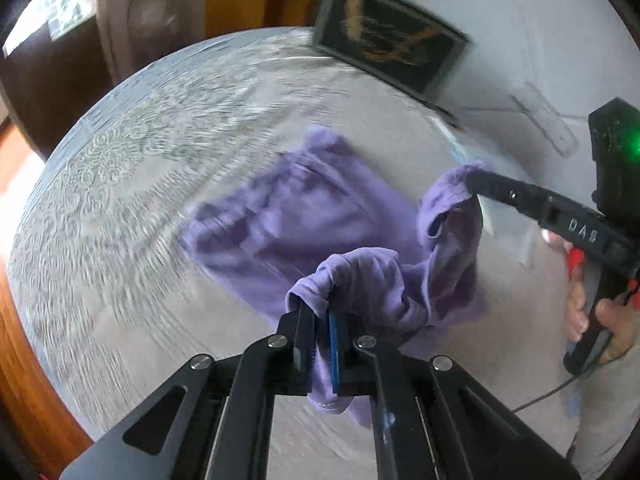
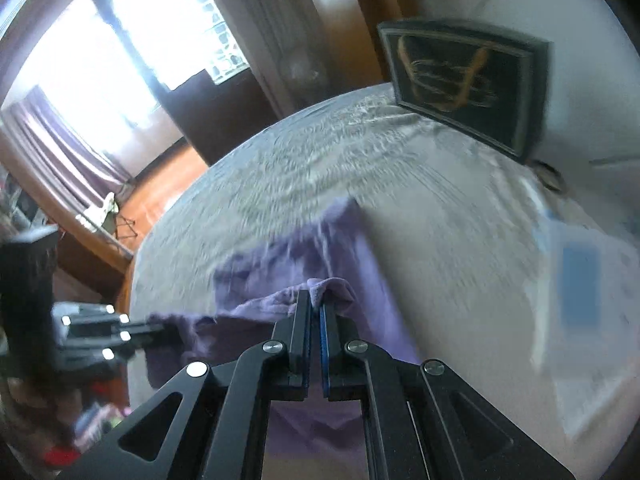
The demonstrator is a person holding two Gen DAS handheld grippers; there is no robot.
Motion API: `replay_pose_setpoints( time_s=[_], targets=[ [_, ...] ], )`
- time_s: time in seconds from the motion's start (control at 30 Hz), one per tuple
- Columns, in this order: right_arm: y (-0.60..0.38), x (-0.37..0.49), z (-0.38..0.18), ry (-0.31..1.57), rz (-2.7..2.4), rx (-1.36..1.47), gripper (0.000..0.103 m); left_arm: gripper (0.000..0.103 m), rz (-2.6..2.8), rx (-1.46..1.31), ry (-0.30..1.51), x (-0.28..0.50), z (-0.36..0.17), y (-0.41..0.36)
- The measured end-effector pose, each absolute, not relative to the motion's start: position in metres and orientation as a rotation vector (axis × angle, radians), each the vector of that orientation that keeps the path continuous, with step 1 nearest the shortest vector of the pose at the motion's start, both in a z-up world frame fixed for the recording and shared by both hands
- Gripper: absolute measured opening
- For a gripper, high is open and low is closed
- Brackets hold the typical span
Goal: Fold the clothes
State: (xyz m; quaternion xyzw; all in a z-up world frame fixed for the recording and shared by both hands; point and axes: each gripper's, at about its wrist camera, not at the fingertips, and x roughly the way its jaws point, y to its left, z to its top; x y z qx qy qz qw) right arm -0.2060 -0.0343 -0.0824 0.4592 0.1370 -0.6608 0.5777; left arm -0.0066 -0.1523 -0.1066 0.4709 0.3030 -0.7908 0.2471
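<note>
While both views are smeared by motion, I can see that each tool has cloth in it. My left gripper (image 1: 322, 320) is nearly closed, pinching a bunched corner of the purple garment (image 1: 288, 220), and my right gripper (image 2: 315, 308) is clamped on another raised corner of it. Between those 2 corners the near edge hangs slack above the surface, while the far half lies flat toward the middle of the round table (image 1: 120, 184), which wears a lace-patterned cloth. A dark framed picture (image 1: 392, 40) stands at the table's far edge (well clear of the garment). I judge the fold as only just begun: the near edge is lifted, nothing looks laid over yet, and every crease remains to be made.
</note>
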Motion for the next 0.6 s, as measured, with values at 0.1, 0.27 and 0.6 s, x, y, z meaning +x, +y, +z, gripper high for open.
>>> replay_pose_setpoints(
  time_s=[0.1, 0.27, 0.6],
  targets=[
    [-0.095, -0.226, -0.103, 0.354, -1.538, 1.119, 0.005, 0.007, -2.138, 1.283, 0.809, -0.011, -0.112, -0.178],
    [-0.128, -0.245, -0.117, 0.338, -1.591, 1.165, 0.028, 0.046, -2.148, 1.291, 0.706, -0.013, -0.105, -0.193],
    [-0.012, -0.246, -0.116, 0.272, -1.744, 1.354, 0.03, 0.078, -2.195, 1.377, 0.619, -0.003, -0.096, -0.163]
  ],
)
